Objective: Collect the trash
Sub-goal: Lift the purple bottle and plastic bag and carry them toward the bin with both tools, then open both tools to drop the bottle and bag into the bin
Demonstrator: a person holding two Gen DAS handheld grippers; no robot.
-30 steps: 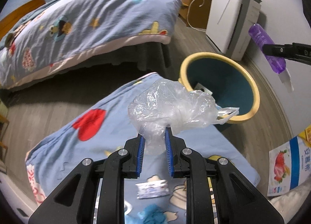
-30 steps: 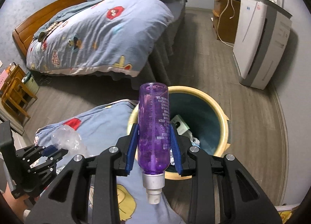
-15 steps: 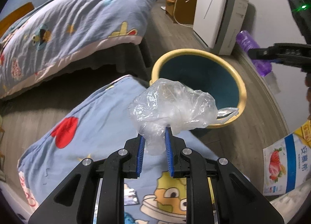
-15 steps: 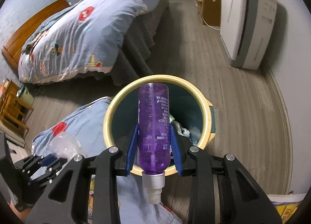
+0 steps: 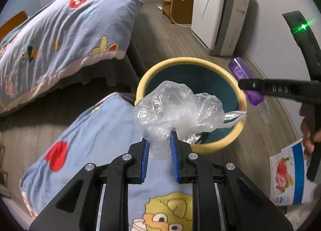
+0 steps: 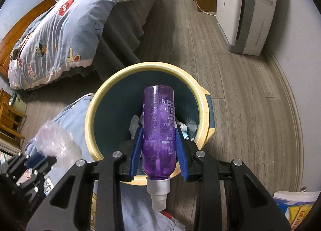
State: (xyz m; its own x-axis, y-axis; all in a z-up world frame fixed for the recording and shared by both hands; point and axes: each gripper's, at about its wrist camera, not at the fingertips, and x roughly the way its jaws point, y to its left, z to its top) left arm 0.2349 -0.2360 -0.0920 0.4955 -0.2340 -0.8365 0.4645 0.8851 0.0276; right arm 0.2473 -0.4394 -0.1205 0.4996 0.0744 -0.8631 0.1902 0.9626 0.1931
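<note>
My left gripper (image 5: 159,136) is shut on a crumpled clear plastic bag (image 5: 178,108), which hangs over the near rim of a yellow-rimmed teal trash bin (image 5: 230,142). My right gripper (image 6: 159,132) is shut on a purple plastic bottle (image 6: 159,122), white cap toward me, held above the bin (image 6: 90,110) opening. Paper scraps (image 6: 134,123) lie inside the bin. In the left wrist view the bottle (image 5: 240,68) and right gripper arm show at the bin's right side. In the right wrist view the bag (image 6: 54,140) and the left gripper (image 6: 40,158) sit left of the bin.
A bed with a blue cartoon quilt (image 5: 60,30) stands at the left. A second blue quilt (image 5: 86,140) lies under my grippers. A white appliance (image 5: 218,14) and a wooden cabinet (image 5: 176,2) stand by the far wall. A strawberry-printed packet (image 5: 284,177) lies at the right.
Both grippers have moved toward the bin. The bottle now hangs lower over the bin's opening, and the bag has reached the near rim. Both grips are unchanged.
</note>
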